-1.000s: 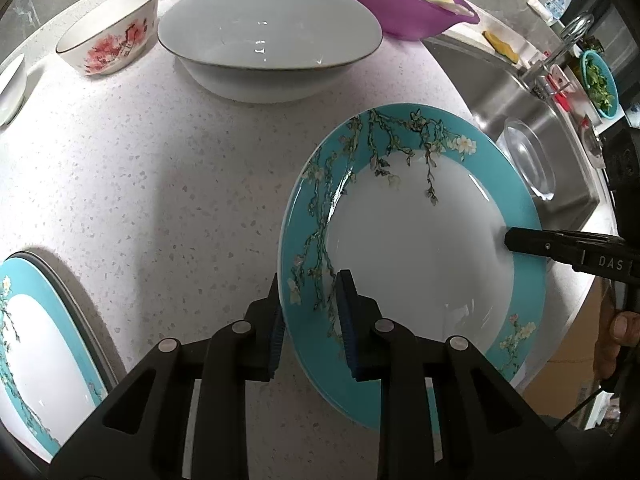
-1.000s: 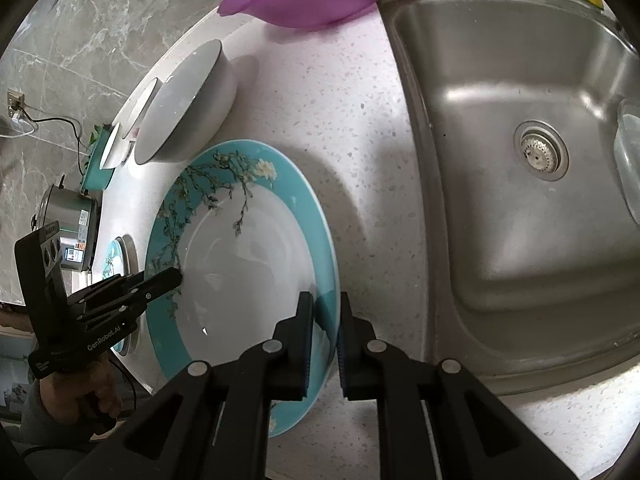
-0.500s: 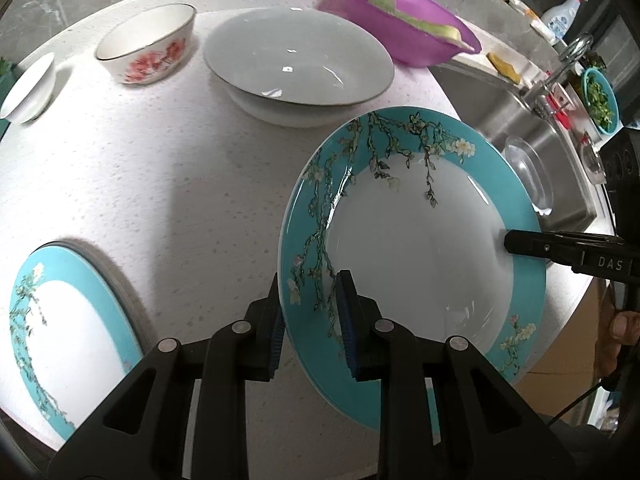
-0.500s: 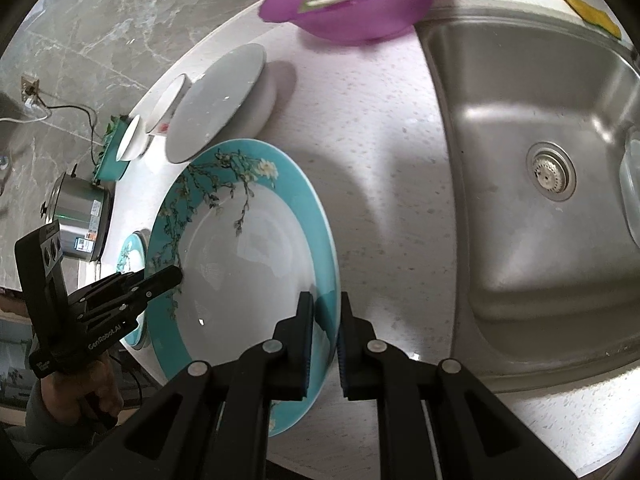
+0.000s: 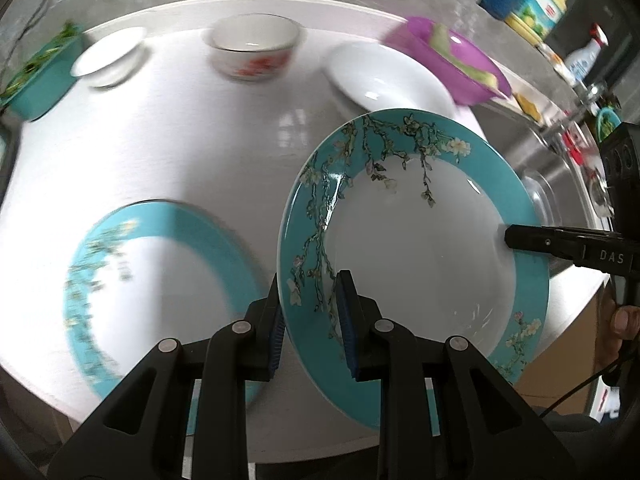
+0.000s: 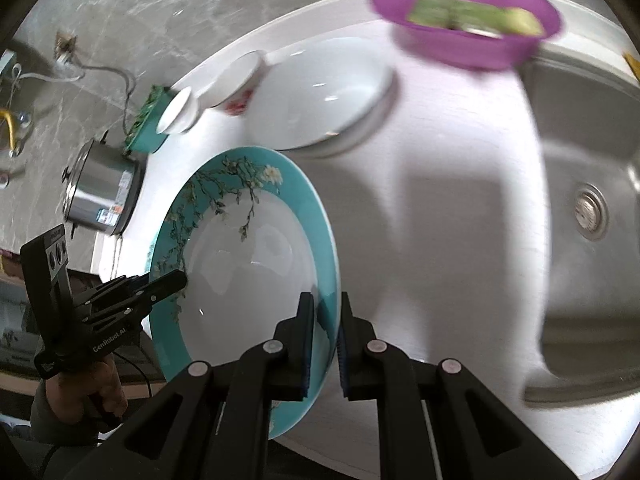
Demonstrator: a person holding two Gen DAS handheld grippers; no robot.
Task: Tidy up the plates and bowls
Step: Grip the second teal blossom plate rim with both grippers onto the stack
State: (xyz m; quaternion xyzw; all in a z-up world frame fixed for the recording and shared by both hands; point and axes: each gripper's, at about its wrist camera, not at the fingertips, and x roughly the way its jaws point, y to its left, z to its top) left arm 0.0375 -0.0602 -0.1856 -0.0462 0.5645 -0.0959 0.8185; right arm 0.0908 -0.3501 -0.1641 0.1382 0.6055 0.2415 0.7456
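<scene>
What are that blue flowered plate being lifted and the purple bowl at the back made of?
The teal plate looks like glazed porcelain or similar ceramic: glossy highlights, crisp printed blossoms, thin hard rim. The purple bowl seems plastic: slightly see-through, evenly coloured wall, though blur leaves that open. Both the left gripper and the right gripper clamp the plate's rim.

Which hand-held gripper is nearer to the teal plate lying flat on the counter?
Left. The left hand-held gripper grips the lifted plate on its rim beside the flat teal plate; the right hand-held gripper holds the far rim, toward the sink.
</scene>
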